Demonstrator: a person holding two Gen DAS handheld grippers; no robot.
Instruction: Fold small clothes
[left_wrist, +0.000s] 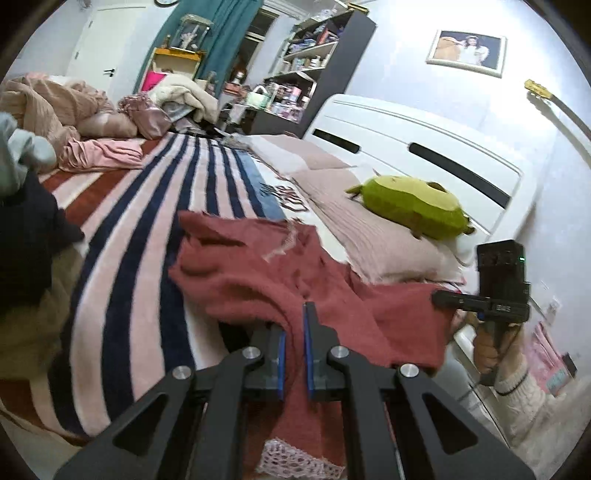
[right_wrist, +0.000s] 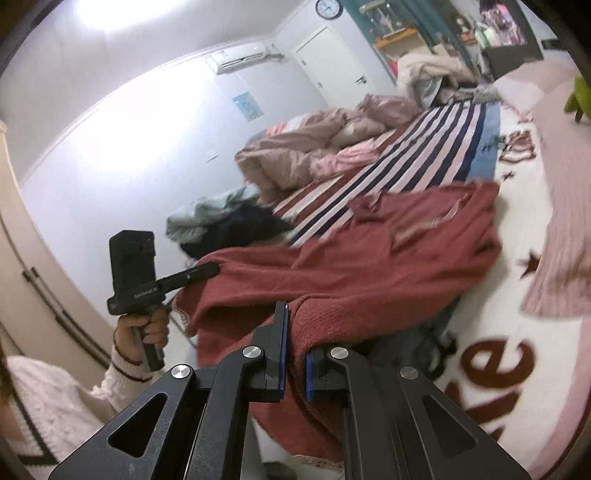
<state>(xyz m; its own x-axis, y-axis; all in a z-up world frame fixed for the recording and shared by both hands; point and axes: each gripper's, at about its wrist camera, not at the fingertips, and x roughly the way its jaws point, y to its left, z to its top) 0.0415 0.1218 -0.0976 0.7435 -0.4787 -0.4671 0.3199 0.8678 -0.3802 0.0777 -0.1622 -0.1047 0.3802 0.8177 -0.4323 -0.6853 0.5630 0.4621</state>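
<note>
A red knitted garment (left_wrist: 258, 273) with a lace hem lies across the striped bed cover (left_wrist: 147, 221). My left gripper (left_wrist: 294, 325) is shut on one near edge of it, and the cloth hangs between the blue pads. My right gripper (right_wrist: 291, 332) is shut on the other near edge of the red knitted garment (right_wrist: 369, 258). Both near corners are lifted off the bed, while the far part still rests on it. The right gripper (left_wrist: 443, 297) shows at the right of the left wrist view, and the left gripper (right_wrist: 212, 271) at the left of the right wrist view.
A green plush toy (left_wrist: 413, 203) rests on pink pillows by the white headboard (left_wrist: 424, 147). Crumpled pink bedding (left_wrist: 55, 110) and a dark and pale clothes pile (right_wrist: 229, 221) lie at the bed's far side. A shelf unit (left_wrist: 314, 66) stands behind.
</note>
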